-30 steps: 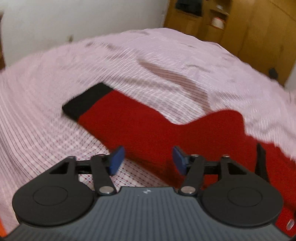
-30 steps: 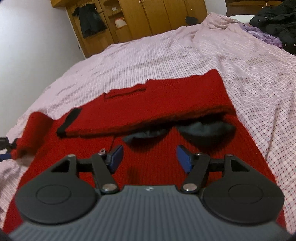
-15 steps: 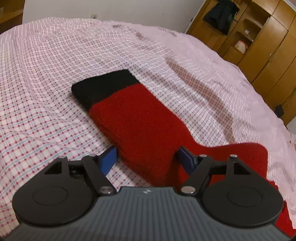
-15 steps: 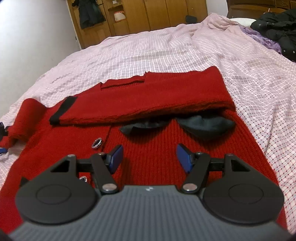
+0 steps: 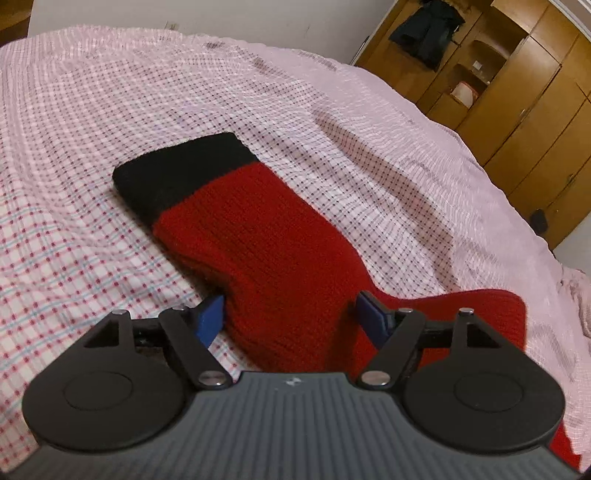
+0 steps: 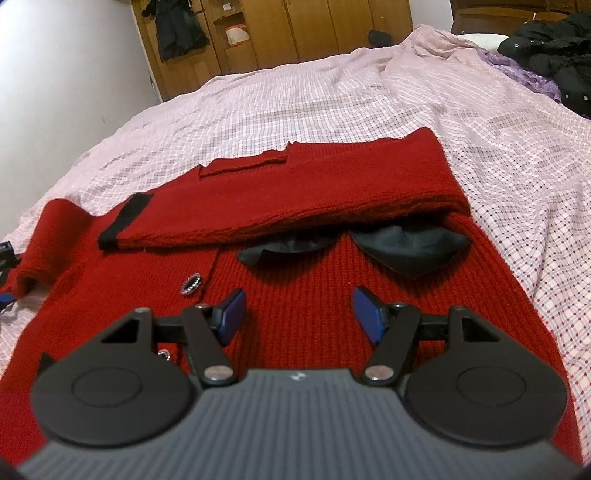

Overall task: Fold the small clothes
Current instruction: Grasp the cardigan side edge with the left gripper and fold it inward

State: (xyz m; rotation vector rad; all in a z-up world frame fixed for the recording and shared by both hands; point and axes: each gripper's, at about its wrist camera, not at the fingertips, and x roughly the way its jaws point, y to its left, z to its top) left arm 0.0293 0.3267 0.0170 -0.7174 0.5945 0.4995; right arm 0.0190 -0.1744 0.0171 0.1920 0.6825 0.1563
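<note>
Presently, one red knitted cardigan (image 6: 332, 295) lies spread on a bed with a pink checked bedsheet (image 6: 332, 103). It has two sleeves. One sleeve (image 6: 280, 199) is folded across the chest, its black cuff (image 6: 125, 218) lying on the red body. The other sleeve (image 5: 266, 258) stretches out flat on the sheet, ending in a black cuff (image 5: 184, 177). Two dark collar flaps (image 6: 406, 251) show under the folded sleeve. Two shiny buttons (image 6: 191, 284) are visible along the front, the second partly hidden behind the right tool.

Left gripper (image 5: 291, 317): fingers apart, one blue pad (image 5: 210, 317) just beside one edge of the outstretched sleeve, the other at the opposite edge; the sleeve runs between them, not clamped.

Right gripper (image 6: 299, 314): fingers apart, hovering over the cardigan body below the collar; nothing between the pads.

Background: one wooden wardrobe (image 6: 295, 29) with a dark garment (image 6: 177, 26) hanging on it. One pile of black and purple clothes (image 6: 535, 48) sits at the far right of the bed.
</note>
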